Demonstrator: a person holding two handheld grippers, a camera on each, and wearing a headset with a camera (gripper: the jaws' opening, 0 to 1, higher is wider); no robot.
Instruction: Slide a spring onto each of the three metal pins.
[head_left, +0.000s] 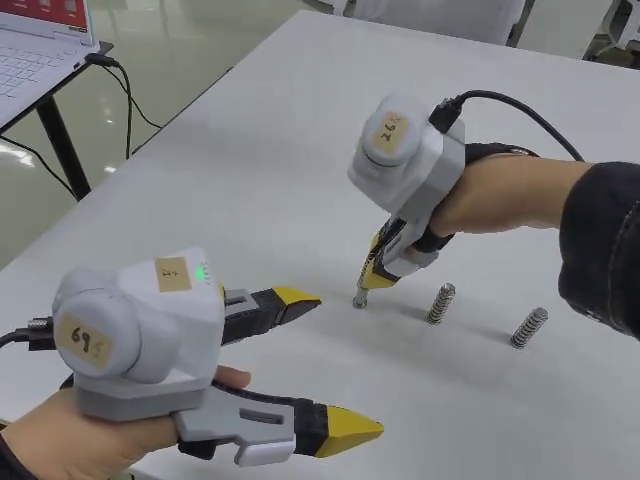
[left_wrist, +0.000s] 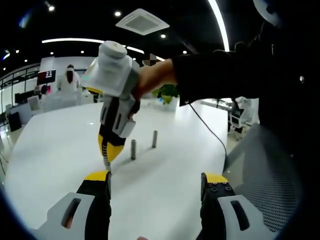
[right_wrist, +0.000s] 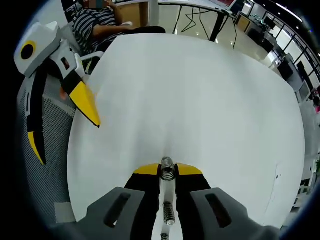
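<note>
My right gripper points down at the white table, shut on a metal spring whose lower end is at the tabletop. In the right gripper view the spring stands between the closed yellow tips. To its right, two more springs stand upright; the left gripper view shows them behind the right gripper. My left gripper hovers open near the front edge, holding nothing.
A laptop sits on a side stand at the far left with cables hanging. People sit at desks beyond the table. A mesh office chair stands by the table's edge.
</note>
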